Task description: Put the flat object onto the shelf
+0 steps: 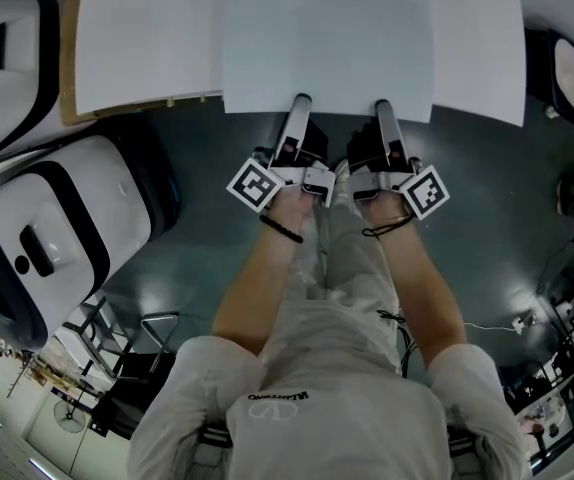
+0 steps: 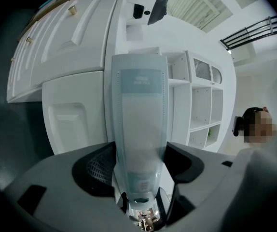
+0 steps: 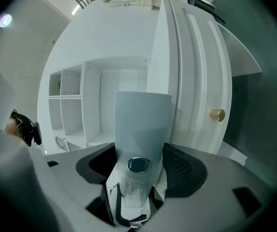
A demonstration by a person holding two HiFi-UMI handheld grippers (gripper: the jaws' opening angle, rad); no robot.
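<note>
Reaching forward side by side, left gripper point(image 1: 299, 104), right gripper point(image 1: 384, 109), jaws grasping flat object point(image 1: 327, 43)

Seen from your head, the flat object point(image 1: 327, 43) hid the lower jaw of your left gripper point(image 1: 298, 106) and of your right gripper point(image 1: 383, 110). In the left gripper view, its printed label point(image 2: 139, 79) was too small to read.

Ahead I've got white shelf unit point(image 1: 137, 48) on dark floor point(image 1: 217, 158). Flat panel point(image 1: 327, 48) overlaps top's front edge, contact unclear. White machine point(image 1: 57, 228) stands on floor, L side.
</note>
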